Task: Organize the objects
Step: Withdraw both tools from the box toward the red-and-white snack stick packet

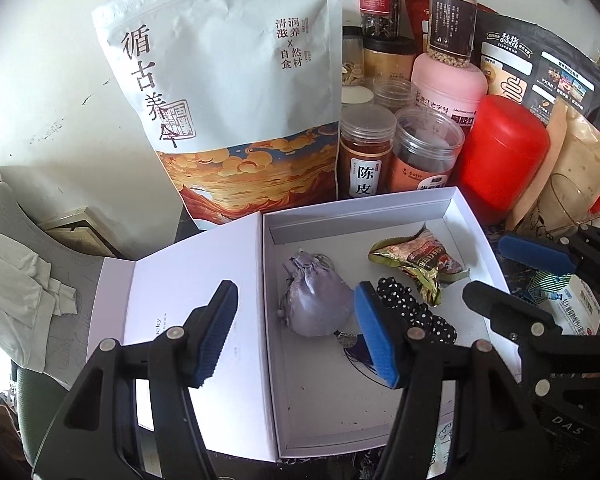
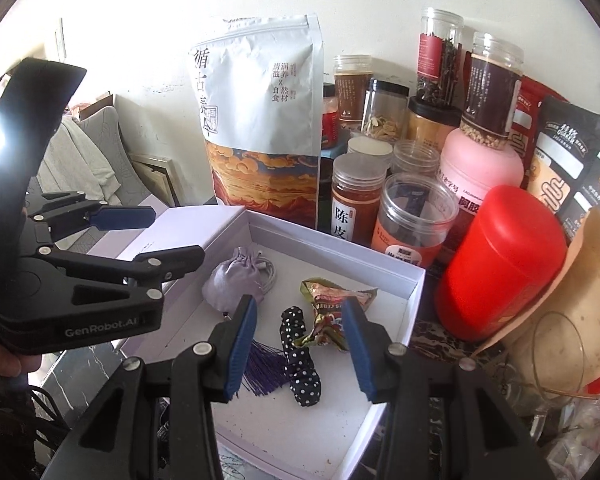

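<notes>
Polka-dotted fabric roll (image 2: 300, 354) lies lengthwise down the white box (image 2: 416, 292); both grippers' fingers open, empty.

Purple tassel (image 2: 262, 372) half hidden behind right gripper (image 2: 300, 354) finger.

box (image 1: 472, 240): matt white card | pouch (image 1: 314, 300): satiny cloth | snack packet (image 1: 416, 264): crinkled glossy foil

Both wrist views look steeply down, close over the open white box (image 1: 452, 216); the left from its lid side, the right from the jars' side. Both share the box (image 2: 414, 300) and pouch (image 1: 312, 304).
</notes>
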Available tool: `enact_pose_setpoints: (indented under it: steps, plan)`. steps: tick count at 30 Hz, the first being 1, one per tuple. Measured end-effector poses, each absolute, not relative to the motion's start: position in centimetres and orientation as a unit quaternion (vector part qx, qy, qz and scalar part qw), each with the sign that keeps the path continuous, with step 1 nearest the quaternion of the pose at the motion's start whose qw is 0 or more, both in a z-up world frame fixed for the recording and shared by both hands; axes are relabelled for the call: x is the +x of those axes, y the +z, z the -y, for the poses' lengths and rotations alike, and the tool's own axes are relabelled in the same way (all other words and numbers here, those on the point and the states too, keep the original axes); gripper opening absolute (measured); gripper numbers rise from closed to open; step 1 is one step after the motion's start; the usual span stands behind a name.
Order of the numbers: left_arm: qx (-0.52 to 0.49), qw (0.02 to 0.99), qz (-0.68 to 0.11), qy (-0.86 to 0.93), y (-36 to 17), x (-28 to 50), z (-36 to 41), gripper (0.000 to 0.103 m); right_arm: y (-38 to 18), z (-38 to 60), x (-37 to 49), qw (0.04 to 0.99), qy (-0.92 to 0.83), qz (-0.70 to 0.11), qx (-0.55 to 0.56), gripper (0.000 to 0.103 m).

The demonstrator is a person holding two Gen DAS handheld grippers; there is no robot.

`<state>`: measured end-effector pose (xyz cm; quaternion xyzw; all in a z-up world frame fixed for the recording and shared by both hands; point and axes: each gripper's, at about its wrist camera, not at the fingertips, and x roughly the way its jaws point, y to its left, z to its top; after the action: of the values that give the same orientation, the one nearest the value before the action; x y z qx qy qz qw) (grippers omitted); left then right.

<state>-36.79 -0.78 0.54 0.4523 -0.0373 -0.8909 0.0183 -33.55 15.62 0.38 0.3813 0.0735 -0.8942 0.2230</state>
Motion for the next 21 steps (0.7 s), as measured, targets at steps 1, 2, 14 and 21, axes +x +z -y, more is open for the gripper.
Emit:
enact_pose_setpoints:
  steps: [1, 2, 14, 21]
  plan:
    - [0.451, 0.019, 0.038, -0.891, 0.8, -36.5, 0.7, 0.059, 0.5, -15.7, -33.4, 0.221, -0.895, -0.074, 0.381, 0.044]
    - [0.451, 0.019, 0.037, -0.892, 1.0, -36.3, 0.7, 0.059, 0.7, -15.8, -33.1, 0.219, -0.895, -0.074, 0.381, 0.044]
    - [0.429, 0.016, 0.028, -0.903, 4.7, -31.7, 0.5, 0.059, 3.9, -16.4, -28.3, 0.202, -0.905, -0.087, 0.364, 0.044]
    - [0.420, 0.004, 0.029, -0.907, 6.4, -27.8, 0.4, 0.059, 5.3, -16.2, -24.6, 0.199, -0.910, -0.101, 0.350, 0.044]
